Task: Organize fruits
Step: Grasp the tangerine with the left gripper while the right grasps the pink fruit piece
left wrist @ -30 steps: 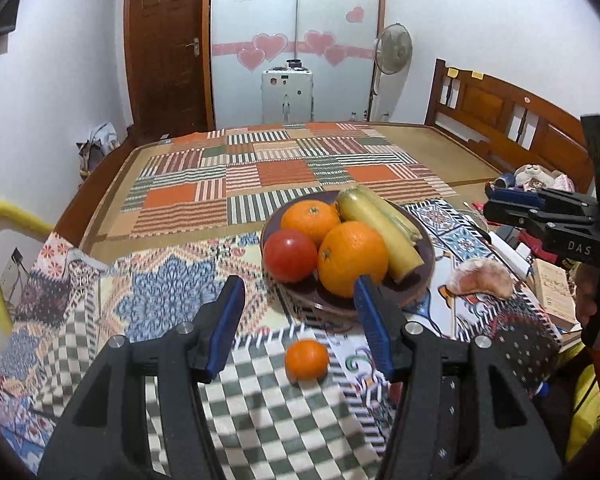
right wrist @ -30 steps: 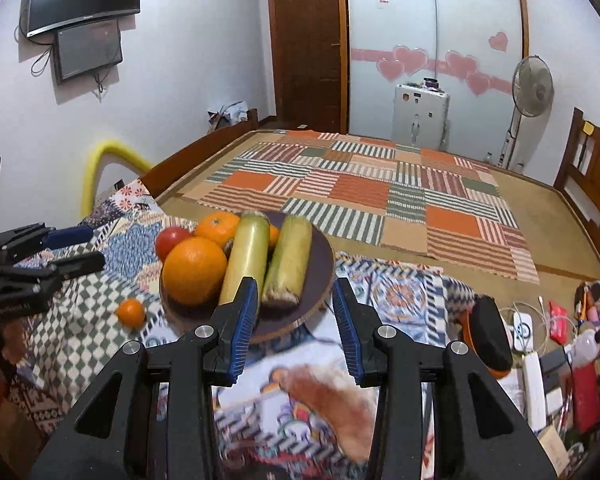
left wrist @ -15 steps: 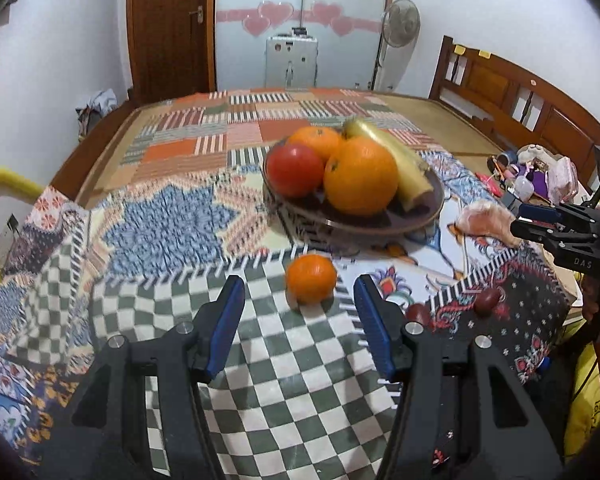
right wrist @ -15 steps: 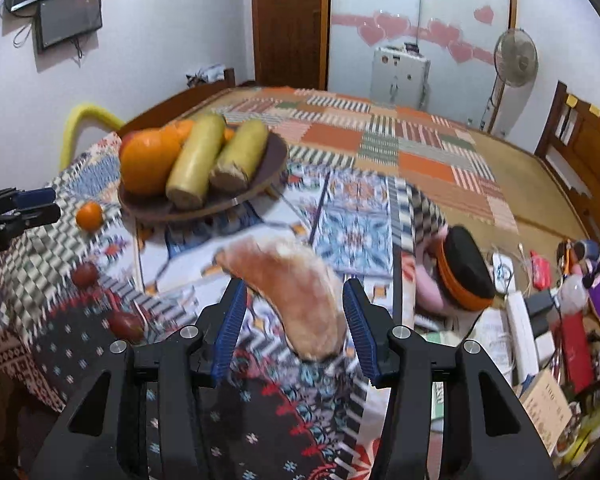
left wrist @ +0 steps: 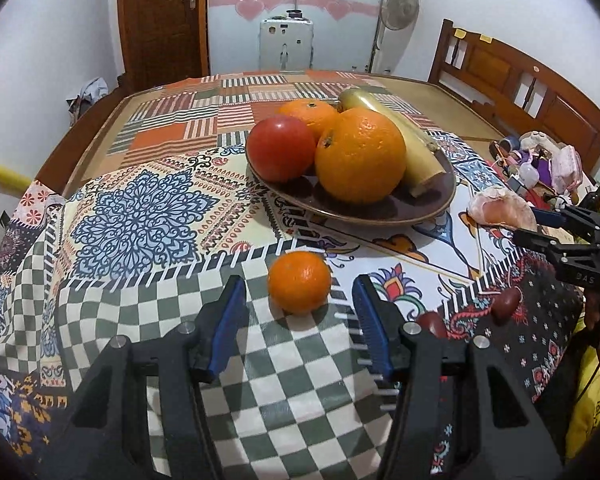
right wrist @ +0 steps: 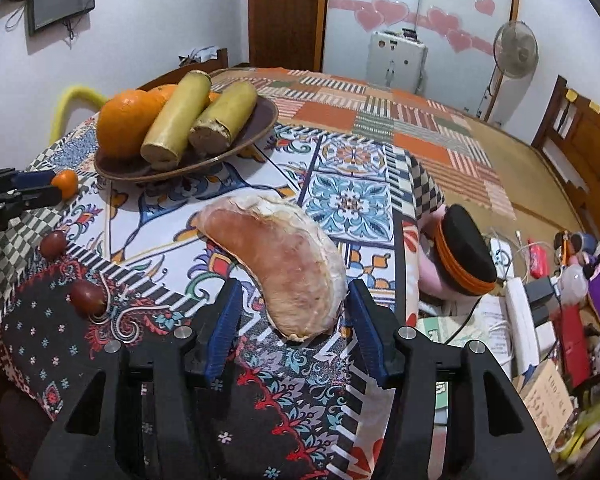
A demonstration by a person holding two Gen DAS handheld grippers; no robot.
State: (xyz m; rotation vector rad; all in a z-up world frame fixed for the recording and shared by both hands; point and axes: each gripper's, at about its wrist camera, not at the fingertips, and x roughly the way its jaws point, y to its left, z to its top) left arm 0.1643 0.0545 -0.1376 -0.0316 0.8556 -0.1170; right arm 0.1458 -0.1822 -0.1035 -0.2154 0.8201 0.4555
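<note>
Both grippers lined up on loose fruit, nothing grabbed yet.

Your left gripper [left wrist: 298,332] gapes empty around the small round orange mandarin [left wrist: 299,282], just short of the dark brown plate [left wrist: 440,208]; close gently. Your right gripper [right wrist: 292,332], wide open, straddles the pale pink peeled pomelo wedge [right wrist: 278,270], long axis pointing toward that plate.
</note>
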